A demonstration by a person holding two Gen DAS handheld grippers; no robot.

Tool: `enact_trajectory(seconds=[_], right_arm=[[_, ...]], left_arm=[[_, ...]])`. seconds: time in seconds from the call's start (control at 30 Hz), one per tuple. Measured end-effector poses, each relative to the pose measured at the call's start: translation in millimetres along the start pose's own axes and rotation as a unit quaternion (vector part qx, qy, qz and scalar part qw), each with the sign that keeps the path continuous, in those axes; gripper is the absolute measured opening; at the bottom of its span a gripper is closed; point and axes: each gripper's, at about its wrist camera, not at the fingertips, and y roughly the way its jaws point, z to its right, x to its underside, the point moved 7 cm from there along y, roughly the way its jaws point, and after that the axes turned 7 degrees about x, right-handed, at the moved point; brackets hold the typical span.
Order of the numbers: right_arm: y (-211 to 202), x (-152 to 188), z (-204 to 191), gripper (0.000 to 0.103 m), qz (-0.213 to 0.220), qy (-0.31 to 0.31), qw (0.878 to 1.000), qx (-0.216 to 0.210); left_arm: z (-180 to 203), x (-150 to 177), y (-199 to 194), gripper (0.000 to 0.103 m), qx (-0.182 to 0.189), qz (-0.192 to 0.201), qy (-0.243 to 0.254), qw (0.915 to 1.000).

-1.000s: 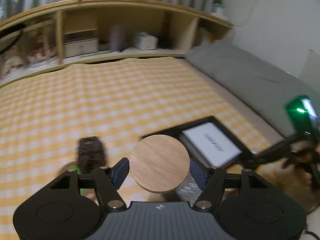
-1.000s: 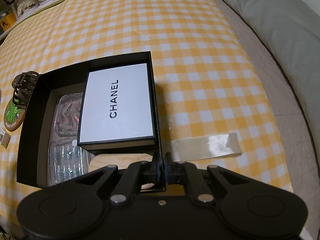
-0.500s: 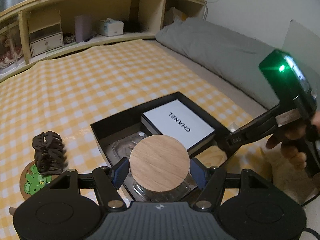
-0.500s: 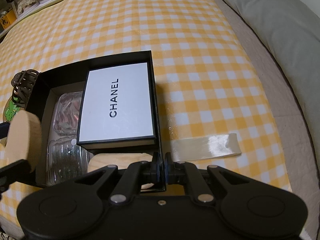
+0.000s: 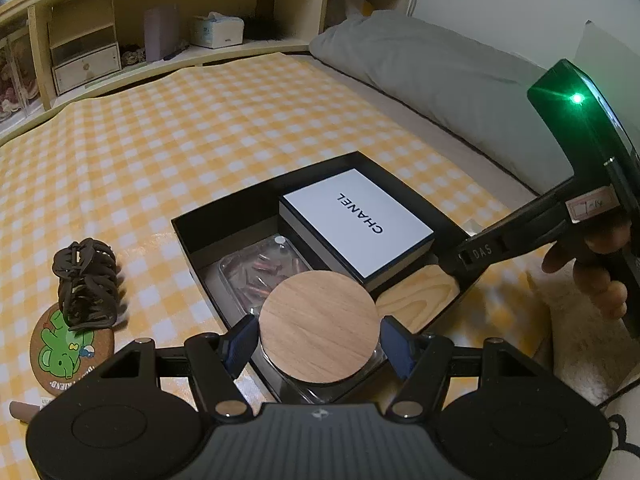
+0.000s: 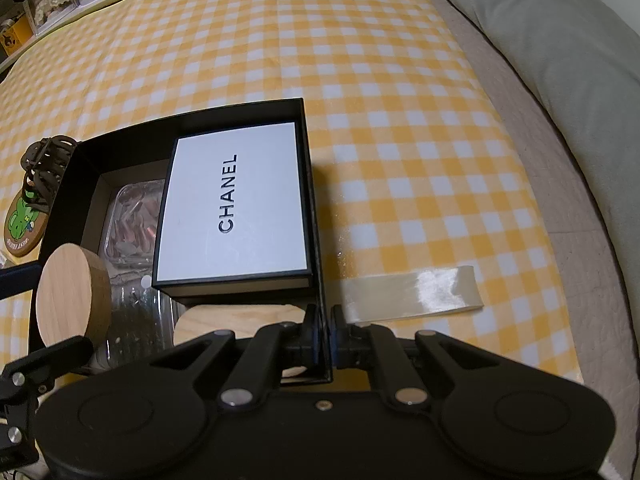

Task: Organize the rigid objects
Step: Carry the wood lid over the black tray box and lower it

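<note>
Your left hand-held gripper clamps the wood-lidded jar over the black box, your right hand-held gripper pinches that box's near wall, only the right view shows clear tape, only the left shelves.

The wooden lid covered whatever sat under it, and in the right wrist view only a strip of clear wall showed below that lid, so the vessel's contents could not be told. The white box overlapped the clear case of reddish pieces (too small to name) and part of the wooden piece behind the right gripper. The small brown thing by the frog coaster was cut by the left gripper's body.
</note>
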Motion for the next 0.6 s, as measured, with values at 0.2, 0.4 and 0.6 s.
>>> enact_trajectory(seconds=[0.2,0.4,0.6], right_arm=[[0.4,0.5,2.4,0.007,0.0,-0.001,1.0,0.0],[0.1,-0.2,1.8,0.007,0.0,0.0,1.0,0.001],[-0.4,-1.6,-1.3,0.007,0.0,-0.001,1.0,0.001]], left_arm=[[3.0,0.6,-2.4,0.075,0.011,-0.007,-0.005,0.9999],[7.5,0.1,-5.9,0.076,0.018,-0.008,-0.005,0.9998],[11.2,-0.2,-8.2,0.076,0.022,-0.01,-0.004,0.9997]])
